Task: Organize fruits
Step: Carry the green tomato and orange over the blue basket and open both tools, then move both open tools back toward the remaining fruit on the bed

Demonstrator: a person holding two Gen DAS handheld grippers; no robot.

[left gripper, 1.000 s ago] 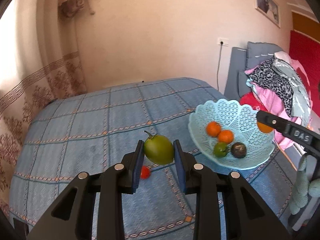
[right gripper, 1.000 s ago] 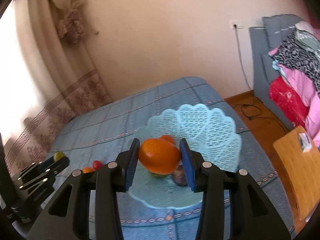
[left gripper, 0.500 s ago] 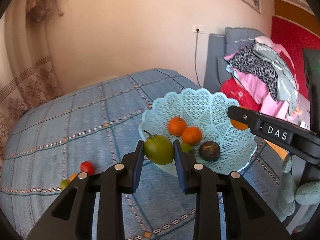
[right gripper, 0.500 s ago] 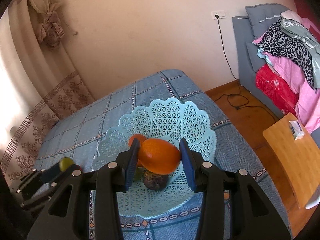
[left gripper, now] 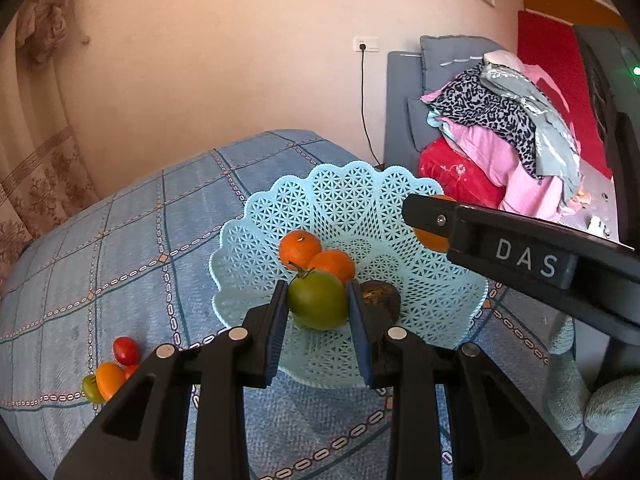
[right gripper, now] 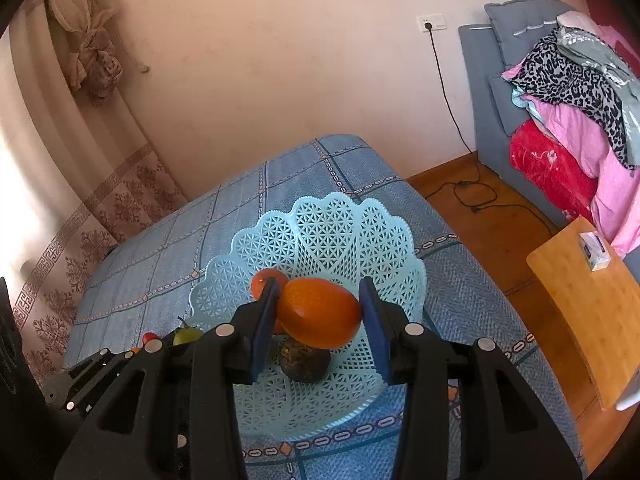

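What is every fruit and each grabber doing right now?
Left gripper: jaws opening, green fruit between them.
Green fruit: over the basket.
Right gripper: shut on big orange.
Big orange: held above the basket.
Basket: on the bed, holding two small oranges and a dark fruit.
Red tomato: lying loose on the bed.

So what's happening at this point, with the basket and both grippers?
A person is putting fruit into the light blue basket. The left gripper has a green tomato between its jaws over the basket, and they are opening. The right gripper holds an orange fruit above it. Two oranges and a dark fruit are already inside; small fruits remain on the blue cloth.
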